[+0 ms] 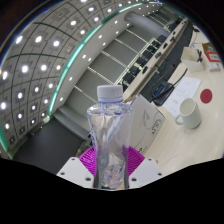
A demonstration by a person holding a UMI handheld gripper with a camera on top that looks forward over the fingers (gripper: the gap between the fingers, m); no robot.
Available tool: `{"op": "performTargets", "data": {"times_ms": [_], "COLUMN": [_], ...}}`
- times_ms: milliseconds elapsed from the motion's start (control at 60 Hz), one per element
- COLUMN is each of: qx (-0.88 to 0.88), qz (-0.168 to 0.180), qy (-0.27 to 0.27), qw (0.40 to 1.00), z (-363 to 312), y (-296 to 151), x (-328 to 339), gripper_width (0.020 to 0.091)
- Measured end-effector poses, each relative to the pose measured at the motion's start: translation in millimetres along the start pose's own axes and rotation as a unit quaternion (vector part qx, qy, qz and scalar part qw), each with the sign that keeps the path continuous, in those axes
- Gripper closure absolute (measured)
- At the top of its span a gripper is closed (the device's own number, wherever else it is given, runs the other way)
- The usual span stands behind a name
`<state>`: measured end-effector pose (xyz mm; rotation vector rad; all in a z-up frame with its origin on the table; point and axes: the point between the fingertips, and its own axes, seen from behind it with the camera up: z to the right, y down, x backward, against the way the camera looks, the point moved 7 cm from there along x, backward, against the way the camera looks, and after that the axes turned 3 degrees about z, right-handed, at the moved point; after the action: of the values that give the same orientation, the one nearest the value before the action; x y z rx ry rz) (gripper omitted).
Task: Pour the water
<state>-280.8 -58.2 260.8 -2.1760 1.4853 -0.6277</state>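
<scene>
While bottle [109, 140] upright, jaws mostly hidden.

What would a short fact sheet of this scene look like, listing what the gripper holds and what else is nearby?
held item: clear plastic water bottle, white cap on
gripper: shut on the bottle, pink pads at both sides
bottle pose: roughly upright, not yet tipped
pouring target: white mug, beyond the fingers on a white table
other item: red round object past the mug
pouring: not started
</scene>
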Motion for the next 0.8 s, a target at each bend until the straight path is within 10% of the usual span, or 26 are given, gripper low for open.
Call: {"op": "performTargets", "data": {"times_ms": [533,800], "qx": [-0.581,-0.521], "qz": [-0.002,-0.042], "qy": [-0.049,-0.03], "qw": [0.812,0.852], "z": [121.9,116.5], "y": [-72.0,-74.1], "x": [-95.6,-96.7], "gripper_width": [0.0764,0.0764]}}
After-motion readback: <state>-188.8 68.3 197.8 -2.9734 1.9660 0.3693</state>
